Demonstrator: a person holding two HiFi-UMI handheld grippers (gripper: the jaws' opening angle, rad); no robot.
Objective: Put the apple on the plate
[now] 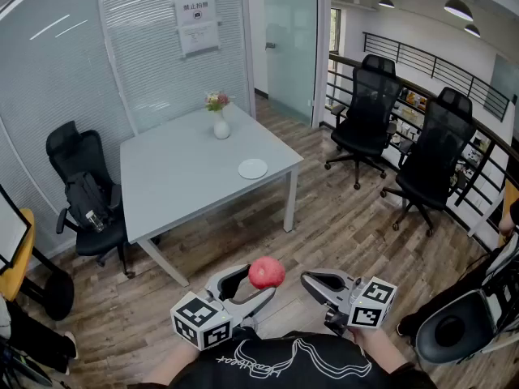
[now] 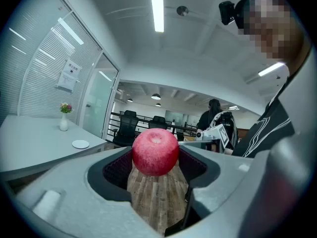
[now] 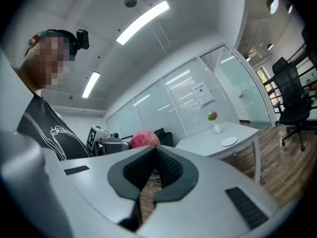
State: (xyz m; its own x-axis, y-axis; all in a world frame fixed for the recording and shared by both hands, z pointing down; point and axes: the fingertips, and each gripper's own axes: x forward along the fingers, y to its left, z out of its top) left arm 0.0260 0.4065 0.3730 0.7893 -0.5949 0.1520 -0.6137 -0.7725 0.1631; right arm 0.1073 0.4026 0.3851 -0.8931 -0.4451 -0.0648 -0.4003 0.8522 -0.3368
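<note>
In your left gripper: the apple, with the jaws spread wide and pressed on its two flanks, pale dimple up — held over the wood floor, close in front of you
Right gripper: jaws closed tip to tip, nothing between them, just beside the apple
Plate: small and white, near the table's closest corner and well apart from the apple; you have the carry yet to make
Handling: I judge the apple firm, round and smooth-skinned, of modest weight — it could roll or slip out of a loose pinch, and hard pressure would bruise it
Where to hold: across its widest part, as you hold it now; set it down gently so it doesn't roll off the rim
Writing: a paper notice on the glass wall carries print too small to read; the script on your shirt can't be made out; the grippers' cubes show only square markers
</note>
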